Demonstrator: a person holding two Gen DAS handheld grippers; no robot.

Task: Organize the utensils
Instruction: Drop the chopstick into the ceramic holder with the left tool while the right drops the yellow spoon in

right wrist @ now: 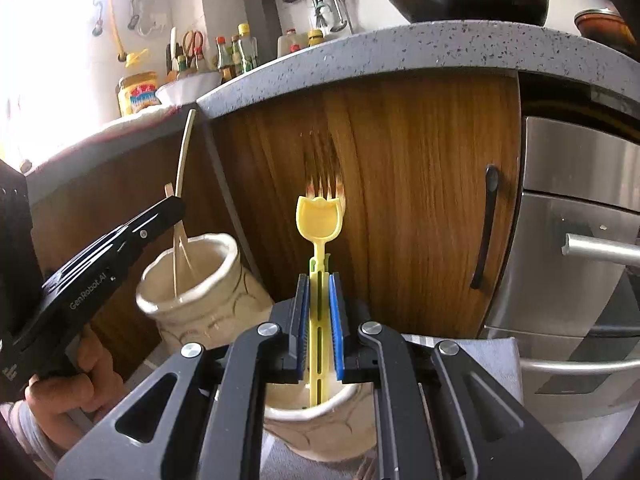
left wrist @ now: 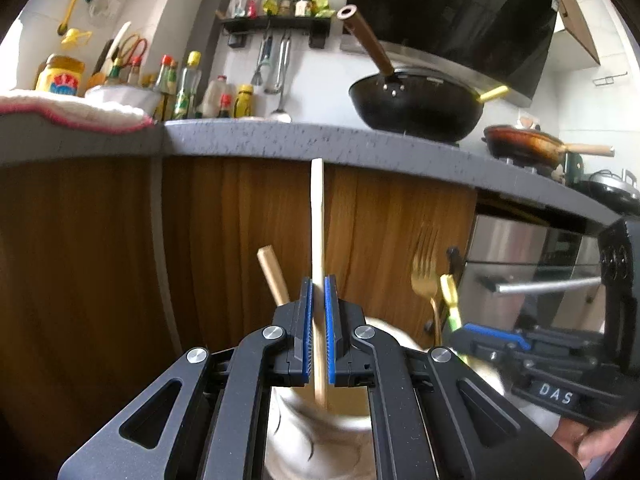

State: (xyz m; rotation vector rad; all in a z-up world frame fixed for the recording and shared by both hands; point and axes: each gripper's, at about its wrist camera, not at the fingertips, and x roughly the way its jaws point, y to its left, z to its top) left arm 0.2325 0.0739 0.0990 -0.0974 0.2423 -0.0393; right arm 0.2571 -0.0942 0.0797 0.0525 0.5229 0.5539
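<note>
Left gripper is clenched on a pale wooden utensil, blue pads pressing its flat shaft from both sides; the shaft stands near upright, lower end blurred inside the mouth of a cream ceramic holder directly below the gripper. A second wooden handle leans in the same holder, just left of the held one. In the right wrist view this holder stands left of centre, cream with thin dark curved lines, both wooden pieces in it. Right gripper is clenched on a yellow plastic utensil, slotted handle between the blue pads, scoop-shaped head up, lower end dipping into a second cream holder beneath. A gold fork rises just behind the yellow head, tines blurred; whether it is gripped too cannot be told. Writing: "GenRobot.AI" on the left gripper's side; "DAS" on the right gripper's body. A hand holds the left gripper's handle. Behind: wood-grain cabinet door with a black handle, steel oven front, grey speckled desk above carrying a black wok, bottles and a yellow-labelled jar, label not legible.
</note>
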